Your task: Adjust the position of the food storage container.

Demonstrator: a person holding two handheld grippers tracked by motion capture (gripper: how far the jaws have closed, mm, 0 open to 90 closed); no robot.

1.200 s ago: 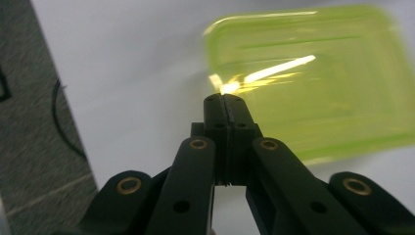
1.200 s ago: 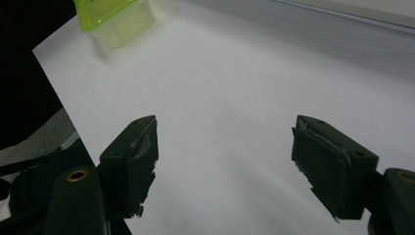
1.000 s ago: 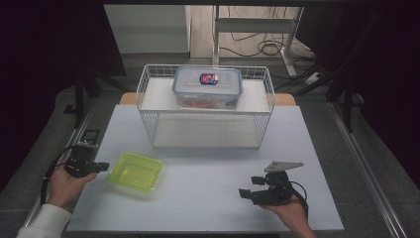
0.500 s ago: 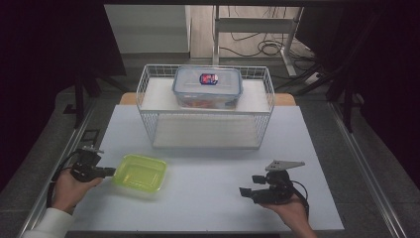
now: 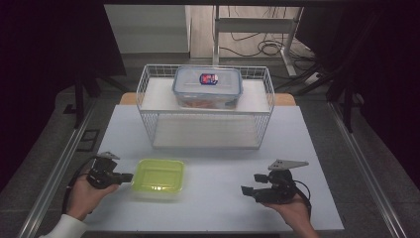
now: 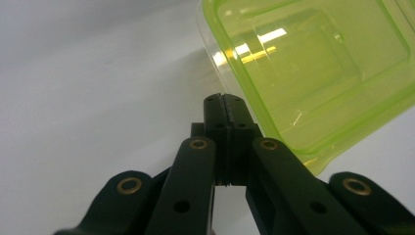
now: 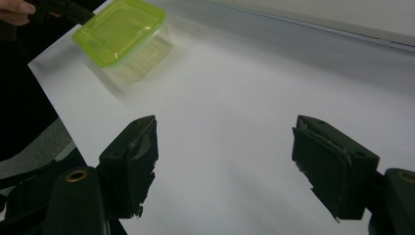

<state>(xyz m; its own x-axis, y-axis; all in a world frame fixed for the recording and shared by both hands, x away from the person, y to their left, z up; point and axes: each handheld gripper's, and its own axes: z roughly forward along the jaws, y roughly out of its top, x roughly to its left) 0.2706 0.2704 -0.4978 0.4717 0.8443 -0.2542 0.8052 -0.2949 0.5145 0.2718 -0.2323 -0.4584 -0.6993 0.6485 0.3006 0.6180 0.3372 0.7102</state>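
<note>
- So the green container [image 5: 158, 177] (clear tub, yellow-green lid) sits on the near-left part of the white table [image 5: 213, 208], in front of the wire basket [image 5: 148, 119] and well apart from it.
- Left gripper [image 5: 130, 177] is right at the container's left edge. Its jaws are clenched fully together, nothing pinched between them, and in the left gripper view the closed tip [image 6: 224, 105] sits just against the rim of the green lid [image 6: 318, 68]. Looks like it's touching the side, not grabbing it.
- The left hand [image 5: 86, 196] comes in from the near-left corner, white sleeve [image 5: 62, 229] just showing at the bottom edge.
- Right gripper [image 5: 247, 184] is over on the near right of the table, well apart from the container, jaws spread wide and holding nothing. In the right gripper view there's just bare table between the two black pads [image 7: 137, 156], with the container [image 7: 122, 36] far off at the upper left.
- Up in the basket, on its top shelf, there's a bigger clear box [image 5: 207, 88] with a blue-rimmed lid and a red and blue label; something orange inside, can't tell what.
- Cables [image 5: 257, 44] lie on the floor beyond the table.
</note>
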